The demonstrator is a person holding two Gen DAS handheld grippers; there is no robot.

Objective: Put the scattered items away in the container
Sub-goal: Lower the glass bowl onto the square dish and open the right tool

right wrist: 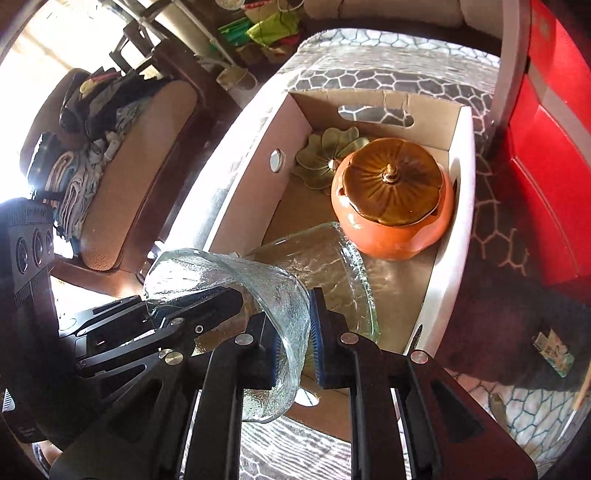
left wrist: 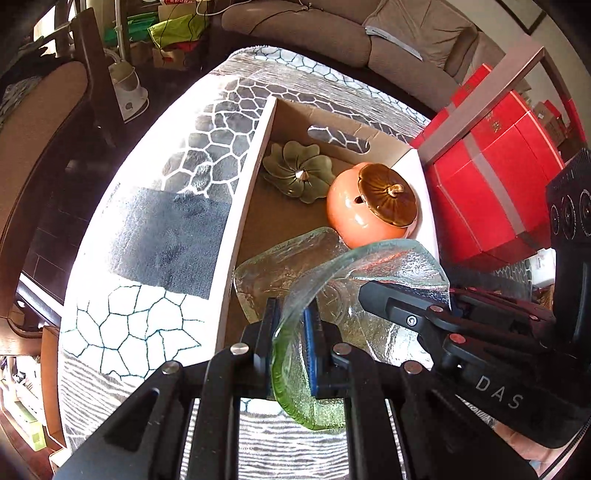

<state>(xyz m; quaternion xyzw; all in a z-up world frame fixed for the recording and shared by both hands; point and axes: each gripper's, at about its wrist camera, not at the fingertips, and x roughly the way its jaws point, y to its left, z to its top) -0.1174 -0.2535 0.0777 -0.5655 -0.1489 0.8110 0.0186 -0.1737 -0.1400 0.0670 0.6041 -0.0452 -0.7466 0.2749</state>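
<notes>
Sitting on a grey honeycomb-patterned cloth [left wrist: 207,155], the open cardboard box [left wrist: 255,173] is sharing the room with a brown sofa [left wrist: 295,33] and red gift boxes [left wrist: 498,184]. Both left gripper [left wrist: 291,336] and right gripper [right wrist: 293,339] are pinching the wavy clear glass dish [left wrist: 391,262] above the box; glare is washing out the cloth's left side.

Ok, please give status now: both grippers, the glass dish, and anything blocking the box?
Left gripper and right gripper both shut on glass dish. Dish over near end of box. Second glass plate lies below it; orange pot farther back.
</notes>
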